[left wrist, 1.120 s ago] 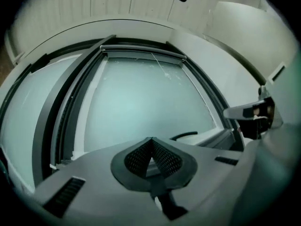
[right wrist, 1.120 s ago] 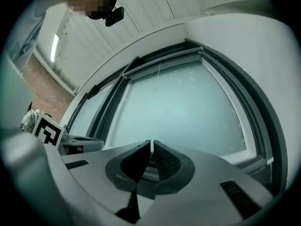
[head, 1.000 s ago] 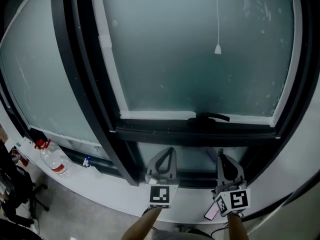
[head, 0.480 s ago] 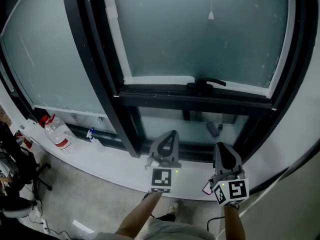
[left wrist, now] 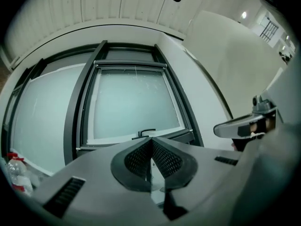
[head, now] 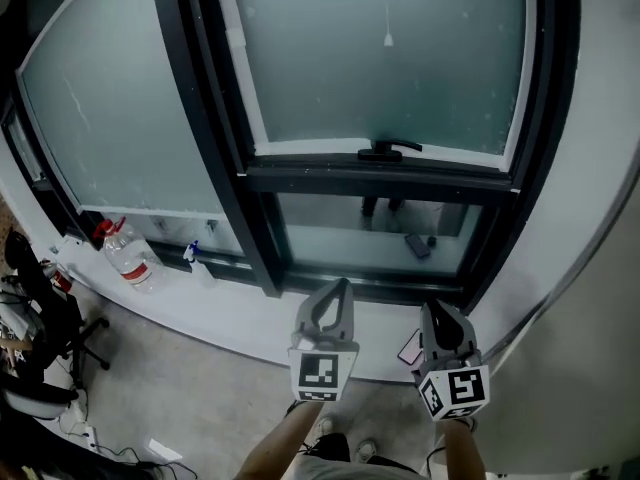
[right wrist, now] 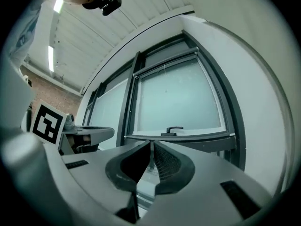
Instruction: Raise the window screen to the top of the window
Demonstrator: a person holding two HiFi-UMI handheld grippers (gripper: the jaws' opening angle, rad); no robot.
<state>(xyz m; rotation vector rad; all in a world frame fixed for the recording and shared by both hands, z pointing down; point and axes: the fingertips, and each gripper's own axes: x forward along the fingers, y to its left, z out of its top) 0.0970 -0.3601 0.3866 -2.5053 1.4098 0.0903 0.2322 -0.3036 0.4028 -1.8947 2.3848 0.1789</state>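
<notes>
We face a tall dark-framed window (head: pixel 400 78) with a frosted pane, and we take its black handle (head: pixel 388 150) on the bottom rail of the sash as our mark. To the left of the handle, beyond a thick dark post, stands a wider fixed pane (head: pixel 120 128). Straight below the handle sits a short lower pane (head: pixel 340 233), and below that a pale sill (head: pixel 230 313) curves from left to right. The window screen (left wrist: pixel 131 66) shows in the left gripper view as a pale bar along the top edge of the sash, high above the handle. Both grippers hang well below the handle and well apart from the window. The left gripper (head: pixel 343 284) is below and a little left of the handle, the right gripper (head: pixel 431 306) below and a little right of it. In its own view the left gripper (left wrist: pixel 151 140) has its jaws pressed together with nothing between them, and the right gripper (right wrist: pixel 151 144) reads the same, tips together and empty. Far down to the left of the handle a water bottle (head: pixel 130 260) with a red cap stands on the sill, a small spray bottle (head: pixel 198 261) just beside it. Above the handle a thin pull cord (head: pixel 388 8) hangs down the pane, ending in a small white bead (head: pixel 388 39).
</notes>
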